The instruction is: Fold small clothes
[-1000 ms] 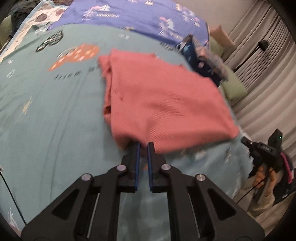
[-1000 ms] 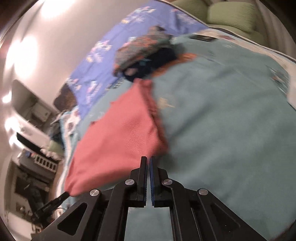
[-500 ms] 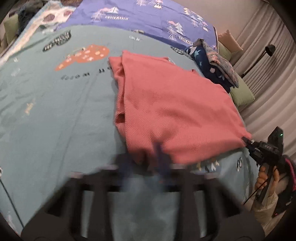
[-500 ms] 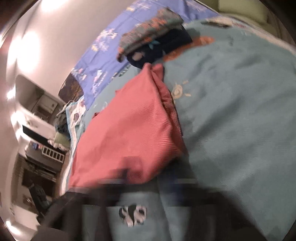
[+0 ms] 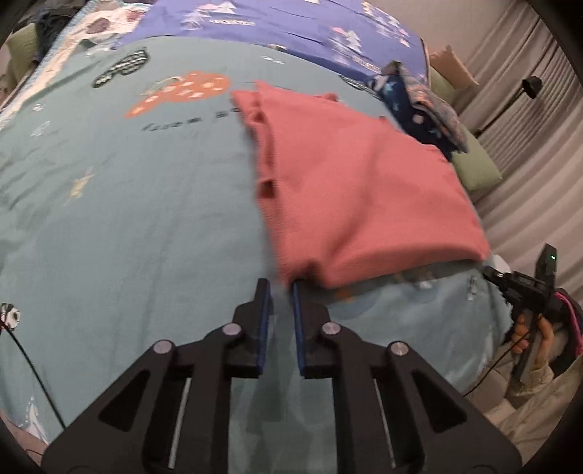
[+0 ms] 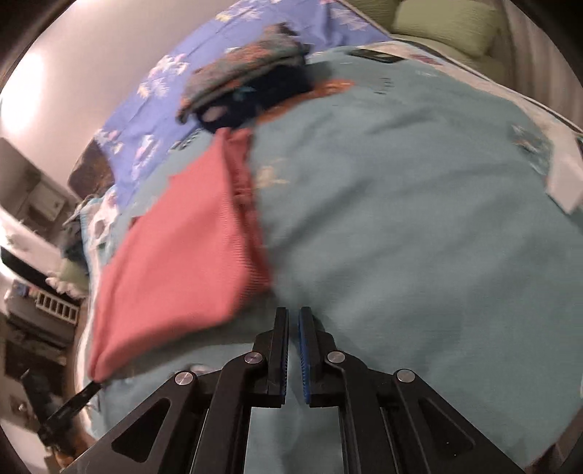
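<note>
A folded pink knit garment [image 5: 360, 189] lies flat on the teal bedspread [image 5: 120, 218]; it also shows in the right wrist view [image 6: 182, 248]. My left gripper [image 5: 281, 288] is just short of its near left corner, jaws slightly apart and holding nothing. My right gripper [image 6: 293, 313] is just off its near right corner, jaws nearly closed with a thin gap, holding nothing. The right gripper also shows in the left wrist view [image 5: 490, 273], at the garment's far corner.
A pile of dark patterned clothes [image 5: 419, 105] sits beyond the pink garment, also in the right wrist view [image 6: 251, 84]. A purple blanket [image 5: 291, 25] covers the bed's head. Green cushions [image 5: 473, 167] and curtains [image 5: 528, 153] stand at the right.
Both grippers let go of the pink garment's near corners and drew back a little. The garment now lies flat on the bed.
</note>
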`<state>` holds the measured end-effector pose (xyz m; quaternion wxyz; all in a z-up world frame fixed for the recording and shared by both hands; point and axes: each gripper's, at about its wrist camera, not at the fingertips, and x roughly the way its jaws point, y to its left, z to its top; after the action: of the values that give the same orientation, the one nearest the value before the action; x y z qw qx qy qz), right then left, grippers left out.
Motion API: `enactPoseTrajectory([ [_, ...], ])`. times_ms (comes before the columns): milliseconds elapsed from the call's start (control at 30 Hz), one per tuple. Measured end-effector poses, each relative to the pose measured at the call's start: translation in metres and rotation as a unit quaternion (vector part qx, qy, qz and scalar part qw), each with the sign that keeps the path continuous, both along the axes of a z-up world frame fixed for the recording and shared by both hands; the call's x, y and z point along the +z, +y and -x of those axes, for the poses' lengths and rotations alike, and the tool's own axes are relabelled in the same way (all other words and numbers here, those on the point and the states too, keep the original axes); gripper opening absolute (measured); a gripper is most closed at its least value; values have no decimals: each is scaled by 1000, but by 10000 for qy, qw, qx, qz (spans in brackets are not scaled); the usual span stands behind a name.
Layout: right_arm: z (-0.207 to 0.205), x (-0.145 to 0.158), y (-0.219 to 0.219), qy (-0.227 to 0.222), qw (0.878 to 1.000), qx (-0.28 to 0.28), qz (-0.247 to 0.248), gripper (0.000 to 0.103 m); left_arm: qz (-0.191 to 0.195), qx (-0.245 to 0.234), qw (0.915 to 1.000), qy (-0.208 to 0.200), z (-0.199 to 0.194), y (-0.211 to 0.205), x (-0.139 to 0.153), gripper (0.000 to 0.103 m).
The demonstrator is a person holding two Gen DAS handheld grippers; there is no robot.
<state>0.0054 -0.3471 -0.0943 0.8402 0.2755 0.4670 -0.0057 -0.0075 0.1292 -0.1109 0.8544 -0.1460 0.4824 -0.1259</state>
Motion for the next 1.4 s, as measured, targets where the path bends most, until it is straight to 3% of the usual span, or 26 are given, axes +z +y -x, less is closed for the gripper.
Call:
enactPoseTrajectory([
  [100,4,8,-6,-208,9997,91,-122,15,103,21,9998,-141,2,8,4,35],
  [200,-1,27,8,-537,9976,385,228,34,74,-136,9982,-582,0,2,15,47],
  [233,-4,31,13,-660,9960,522,286,46,88,-328,9965,-760,-2,-4,17,51],
  [300,-12,33,27,-834,9921,874,328,64,-58,-486,9960,-743,-11,-12,12,52],
  [333,-17,31,31,-784,9915,974,357,65,-118,-527,9967,-604,-16,-15,7,52],
  [400,-27,18,37,-514,9926,1045,348,65,12,-585,9975,-395,-20,-15,-3,51],
  [500,-28,9,38,-498,9923,1096,286,64,207,-570,9967,-543,-16,-7,-1,51],
  [567,-28,10,37,-567,9921,1079,311,49,164,-581,9958,-681,-13,-4,3,51],
  [600,-29,11,37,-554,9922,1066,327,27,87,-622,9953,-737,-11,-5,5,51],
  [633,-30,10,36,-491,9926,1056,353,21,1,-687,9944,-801,-10,-6,7,51],
  [800,-32,7,30,-452,9935,1034,123,25,-505,-1465,9836,-919,-1,-21,7,51],
  [967,-25,12,32,-503,9917,1152,289,36,-954,-1753,9747,-1009,-8,-31,1,51],
  [1033,-27,11,32,-452,9920,1147,260,41,-1006,-1846,9705,-1180,-12,-34,5,40],
  [1100,-30,10,32,-433,9928,1105,165,41,-1071,-1999,9651,-1313,-11,-38,8,20],
  [1133,-32,10,33,-441,9932,1067,152,35,-1137,-2090,9613,-1392,-10,-41,10,16],
  [1200,-36,10,34,-449,9939,987,200,8,-1350,-2273,9516,-1569,-5,-45,12,13],
  [1267,-36,12,33,-449,9952,864,134,8,-1260,-2410,9479,-1661,-2,-40,20,13],
  [1400,-29,21,24,-492,9961,734,14,8,-1151,-2470,9484,-1619,-3,-25,26,12],
])
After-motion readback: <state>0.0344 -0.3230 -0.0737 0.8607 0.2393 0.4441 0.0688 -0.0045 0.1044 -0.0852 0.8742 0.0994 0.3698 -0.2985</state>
